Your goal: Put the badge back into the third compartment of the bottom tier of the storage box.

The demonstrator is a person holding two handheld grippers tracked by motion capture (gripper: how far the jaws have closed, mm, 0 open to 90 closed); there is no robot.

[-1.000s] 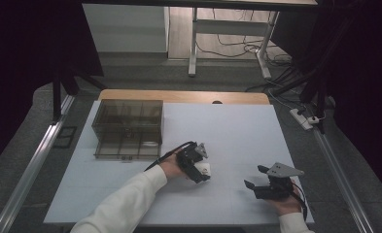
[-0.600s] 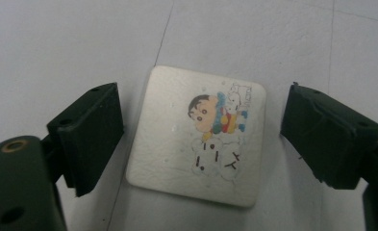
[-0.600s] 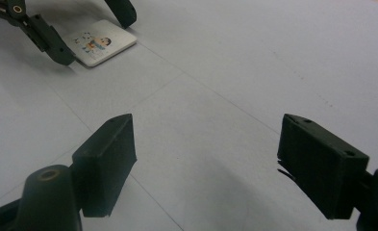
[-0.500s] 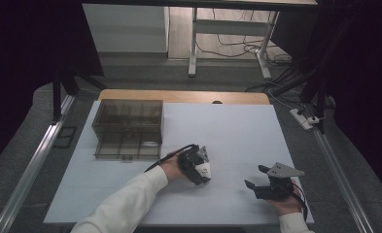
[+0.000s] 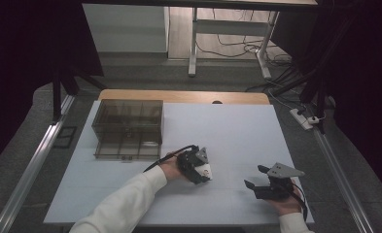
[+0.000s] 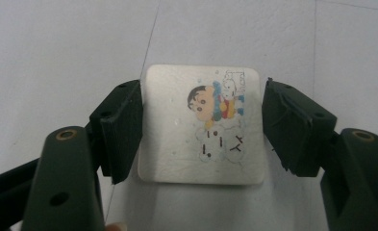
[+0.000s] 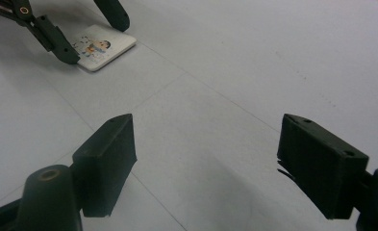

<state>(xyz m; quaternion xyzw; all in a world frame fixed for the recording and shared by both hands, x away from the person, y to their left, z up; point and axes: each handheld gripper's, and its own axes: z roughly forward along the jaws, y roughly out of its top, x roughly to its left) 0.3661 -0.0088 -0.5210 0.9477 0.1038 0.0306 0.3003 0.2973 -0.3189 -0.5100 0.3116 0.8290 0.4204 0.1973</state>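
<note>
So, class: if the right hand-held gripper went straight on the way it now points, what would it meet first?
Probably bare table. The right hand-held gripper, jaws open, aims across it; the cartoon card in the left hand-held gripper lies off to one side, though depth is hard to judge.

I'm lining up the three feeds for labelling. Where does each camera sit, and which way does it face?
High view: above the person's side, facing forward and down on the white table; sleeves, hands, left gripper, right gripper.
Left gripper view: on the left gripper, looking down on the white square cartoon card gripped between its black jaws.
Right gripper view: on the right gripper, facing low across the table between open jaws.
Shared: the card shows in all three.
</note>
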